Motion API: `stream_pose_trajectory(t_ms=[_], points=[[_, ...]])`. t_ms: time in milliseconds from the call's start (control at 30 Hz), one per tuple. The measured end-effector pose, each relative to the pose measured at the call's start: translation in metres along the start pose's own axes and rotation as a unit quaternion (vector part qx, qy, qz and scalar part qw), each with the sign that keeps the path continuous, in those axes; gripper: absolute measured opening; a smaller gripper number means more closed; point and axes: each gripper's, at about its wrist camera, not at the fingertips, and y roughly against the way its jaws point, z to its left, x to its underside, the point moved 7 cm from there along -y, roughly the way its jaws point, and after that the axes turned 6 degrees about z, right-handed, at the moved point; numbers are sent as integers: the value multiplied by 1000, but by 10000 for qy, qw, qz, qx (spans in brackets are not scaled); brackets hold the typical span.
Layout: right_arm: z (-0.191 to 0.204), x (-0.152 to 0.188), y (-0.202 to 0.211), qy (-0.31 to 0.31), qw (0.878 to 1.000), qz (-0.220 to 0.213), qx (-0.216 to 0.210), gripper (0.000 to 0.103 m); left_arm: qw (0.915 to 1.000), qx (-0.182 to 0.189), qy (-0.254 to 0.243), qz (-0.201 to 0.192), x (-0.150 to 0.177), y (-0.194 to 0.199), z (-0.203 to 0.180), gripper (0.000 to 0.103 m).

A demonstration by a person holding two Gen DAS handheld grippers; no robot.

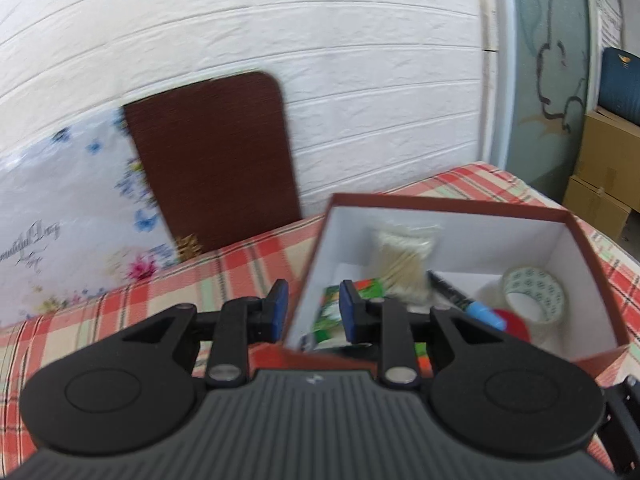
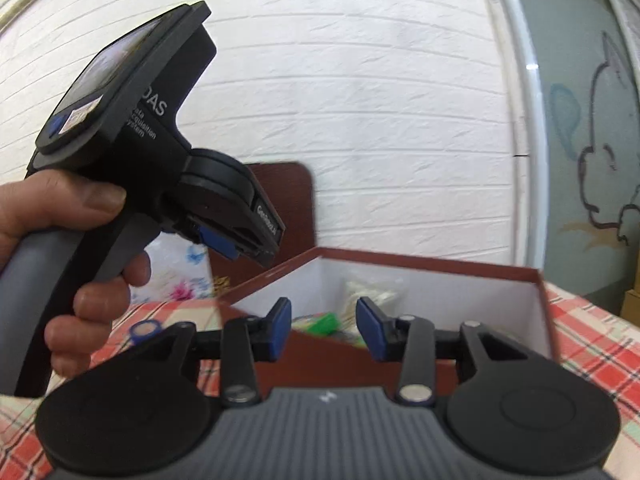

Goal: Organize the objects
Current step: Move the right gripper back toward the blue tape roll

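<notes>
Box (image 1: 448,204): sat open-topped on the checked desk (image 1: 240,264), red-brown outside, white inside, near corner turned toward both cameras.
Box contents: bag of pale sticks (image 1: 404,256) leaning on the far wall; black marker with blue cap (image 1: 464,296) lying flat; roll of tape (image 1: 534,292) against the right wall; green packet (image 1: 336,308) near the front corner; a red item (image 1: 516,322) by the tape, too hidden to name.
Left hand-held gripper (image 1: 312,306): jaws narrowly parted, nothing pinched; straddled the box's near-left wall, one blue pad outside, the other inside just over the green packet; contact with the wall not clear.
Right hand-held gripper (image 2: 324,328): jaws a little apart and empty, above the box's near corner edge, not touching it.
Left hand (image 2: 80,256): wrapped round the grey handle of its tool, seen from the right wrist view, cut off at the frame's left edge.
Open room: bare cloth to the left of the box; white space on the box floor between marker and far wall.
Edges: desk backed closely by a white brick-pattern wall (image 1: 280,20); dark brown board (image 1: 212,160) and flowered sheet (image 1: 68,216) leaned there.
Small blue ring (image 2: 146,330): lay on the cloth left of the box, partly hidden.
Hard to make out: both views blurred; box's near wall hidden behind the tool bodies.
</notes>
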Motion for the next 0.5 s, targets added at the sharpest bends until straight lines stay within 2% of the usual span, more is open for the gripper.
stream_pose_trajectory(t_ms=[133, 300, 400, 467, 500], points=[[35, 25, -14, 9, 9961, 696, -549, 40, 9992, -191, 312, 165, 33, 1, 49, 39], [77, 71, -45, 155, 9769, 1858, -1042, 40, 9930, -467, 887, 626, 104, -9, 136, 39], [104, 92, -59, 418, 9662, 2234, -1220, 40, 9867, -902, 1153, 711, 146, -10, 195, 39], [118, 98, -67, 615, 9644, 2274, -1199, 46, 9803, -1273, 1311, 747, 171, -12, 228, 40], [128, 97, -69, 765, 9645, 2224, -1205, 49, 9773, -1362, 1481, 663, 184, -11, 245, 53]])
